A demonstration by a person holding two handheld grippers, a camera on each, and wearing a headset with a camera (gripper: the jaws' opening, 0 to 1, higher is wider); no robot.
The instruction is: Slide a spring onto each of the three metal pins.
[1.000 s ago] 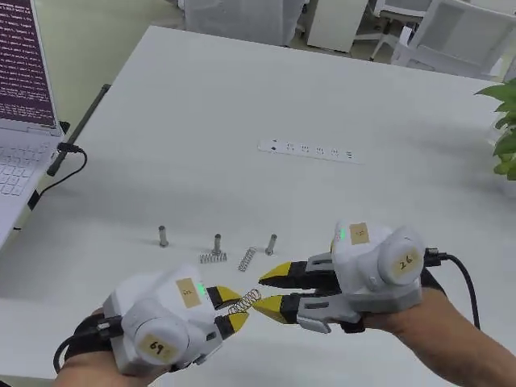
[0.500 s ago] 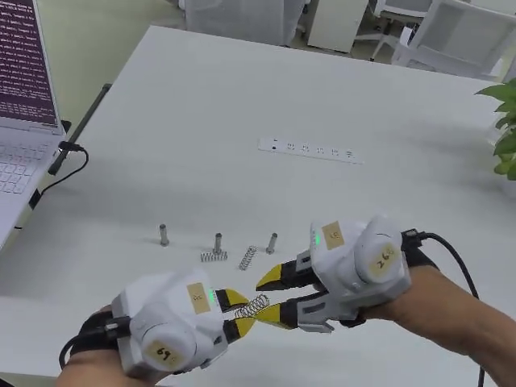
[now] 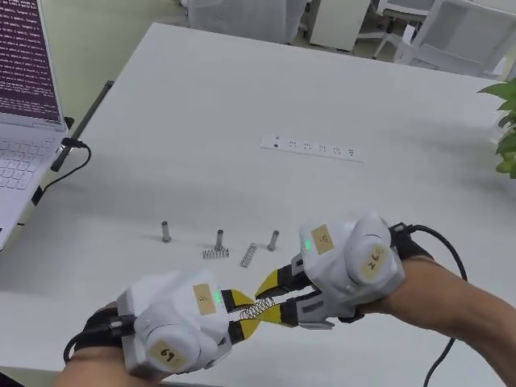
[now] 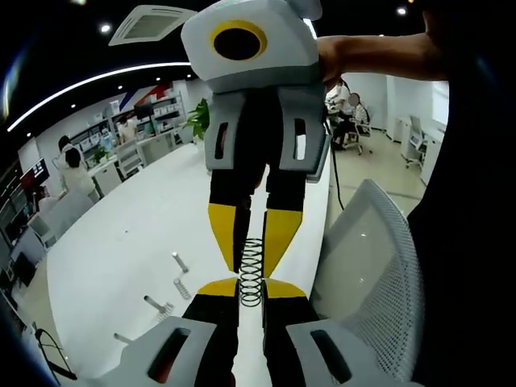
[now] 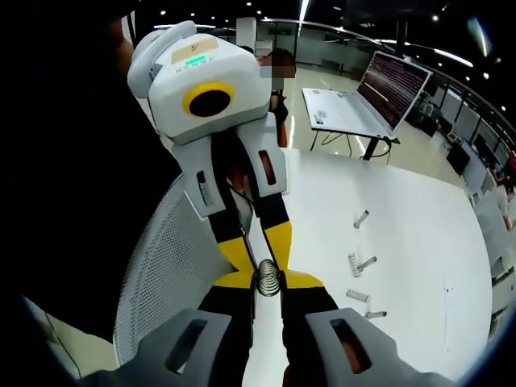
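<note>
- White counter [image 3: 242,97]: fills most of the head view. Open laptop [image 3: 24,105] at the upper left edge, long white power strip [image 3: 310,148] just above centre.
- Left gripper [image 3: 240,313], white body with yellow tips, at bottom centre-left. Jaws drawn in to the spring's width, one on each side of its coils.
- Right gripper [image 3: 272,300], same build, at bottom centre-right, tip to tip with the left. Its jaws are also narrowed onto the same spring. Both gripper views show coils touching the yellow tips on either side.
- Three short grey metal pins [image 3: 219,239]: upright in a row at mid-frame, all bare.
- Two loose springs [image 3: 215,253]: lying flat on the counter just below the middle and right pins.
- Thin steel coil spring [image 3: 260,307]: off the counter, bridging the two sets of tips at bottom centre.

Step in hand (judgement): regrip or hand-over of the first spring; no pin is loaded yet.

Axis: the held spring's long axis runs lower left to upper right in the head view, along the line between the grippers. It is roughly level, not upright like the pins.

Next move calls for: one gripper to let go, the other to turn the spring upright and bring its open end down over a pin top.
</note>
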